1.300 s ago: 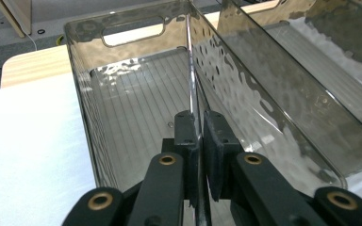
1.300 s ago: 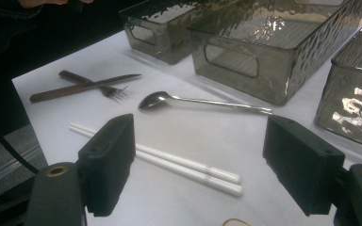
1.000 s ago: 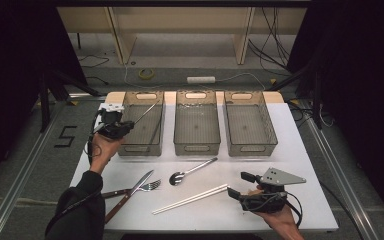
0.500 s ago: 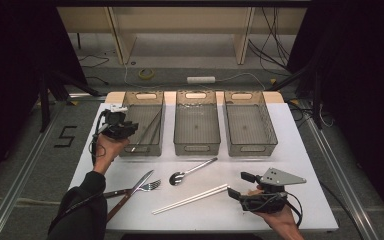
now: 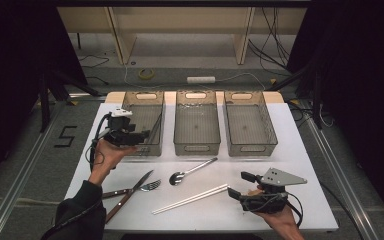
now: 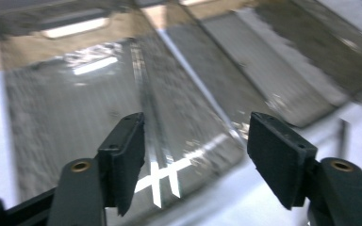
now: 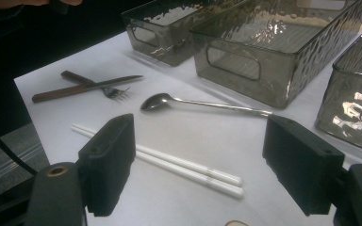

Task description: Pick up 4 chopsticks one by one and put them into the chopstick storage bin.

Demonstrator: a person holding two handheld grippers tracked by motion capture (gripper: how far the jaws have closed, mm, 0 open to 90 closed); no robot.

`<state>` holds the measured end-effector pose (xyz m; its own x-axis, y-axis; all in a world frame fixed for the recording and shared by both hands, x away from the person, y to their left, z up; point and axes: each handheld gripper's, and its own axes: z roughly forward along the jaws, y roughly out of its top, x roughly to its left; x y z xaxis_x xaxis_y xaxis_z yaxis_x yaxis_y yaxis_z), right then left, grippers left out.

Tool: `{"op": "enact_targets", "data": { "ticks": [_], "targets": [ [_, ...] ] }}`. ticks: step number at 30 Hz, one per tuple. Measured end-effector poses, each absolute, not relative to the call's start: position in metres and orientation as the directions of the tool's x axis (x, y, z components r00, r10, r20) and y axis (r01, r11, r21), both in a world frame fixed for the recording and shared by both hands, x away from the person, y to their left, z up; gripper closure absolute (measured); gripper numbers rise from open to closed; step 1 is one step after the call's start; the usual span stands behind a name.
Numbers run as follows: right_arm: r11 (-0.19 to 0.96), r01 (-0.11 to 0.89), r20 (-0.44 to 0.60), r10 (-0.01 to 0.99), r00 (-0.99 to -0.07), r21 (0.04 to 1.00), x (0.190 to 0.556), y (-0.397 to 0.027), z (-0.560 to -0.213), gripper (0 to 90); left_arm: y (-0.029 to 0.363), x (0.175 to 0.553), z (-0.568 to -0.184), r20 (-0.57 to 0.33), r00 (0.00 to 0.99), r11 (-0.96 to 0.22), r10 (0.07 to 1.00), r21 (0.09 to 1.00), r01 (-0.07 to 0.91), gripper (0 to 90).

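Opening just now, left tongs (image 5: 142, 136) stand wide and empty at left bin (image 5: 141, 101); released metal chopsticks (image 5: 156, 129) lie inside. Right tongs (image 5: 238, 186) wide, empty, near white chopsticks (image 5: 190, 199) on worktop (image 5: 300, 165); those likely next.

You can read one mark: a large black numeral "5" (image 5: 66, 136) on the grey floor (image 5: 25, 165), just left of the white counter (image 5: 300, 150). Nothing legible stands on the bins, the cutlery or the tools you hold.
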<state>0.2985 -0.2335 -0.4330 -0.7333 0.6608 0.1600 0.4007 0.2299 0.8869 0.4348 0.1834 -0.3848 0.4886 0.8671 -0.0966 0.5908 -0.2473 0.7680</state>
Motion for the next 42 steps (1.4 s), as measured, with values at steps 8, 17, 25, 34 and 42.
{"op": "enact_targets", "data": {
  "ticks": [8, 17, 25, 34, 42],
  "targets": [
    [0.23, 0.4, 0.159, 0.661, -0.733, 0.887, 0.298, -0.233, -0.433, 27.0, 0.158, 0.411, -0.388, -0.106, 0.6, -0.337, 0.793, 0.745, 0.576, 30.1],
    [0.235, 0.401, 0.158, 0.659, -0.736, 0.885, 0.298, -0.233, -0.433, 27.0, 0.143, 0.395, -0.398, -0.121, 0.656, -0.382, 0.745, 0.729, 0.568, 24.9],
    [0.231, 0.4, 0.16, 0.658, -0.735, 0.887, 0.298, -0.233, -0.432, 27.0, 0.134, 0.385, -0.406, -0.124, 0.7, -0.435, 0.704, 0.703, 0.562, 22.9],
    [0.229, 0.399, 0.161, 0.658, -0.736, 0.888, 0.298, -0.233, -0.433, 27.1, 0.122, 0.375, -0.409, -0.111, 0.736, -0.504, 0.668, 0.66, 0.557, 23.0],
    [0.234, 0.398, 0.157, 0.657, -0.737, 0.887, 0.298, -0.233, -0.433, 27.0, 0.113, 0.367, -0.412, -0.094, 0.765, -0.553, 0.637, 0.636, 0.538, 22.7]
  ]
}}
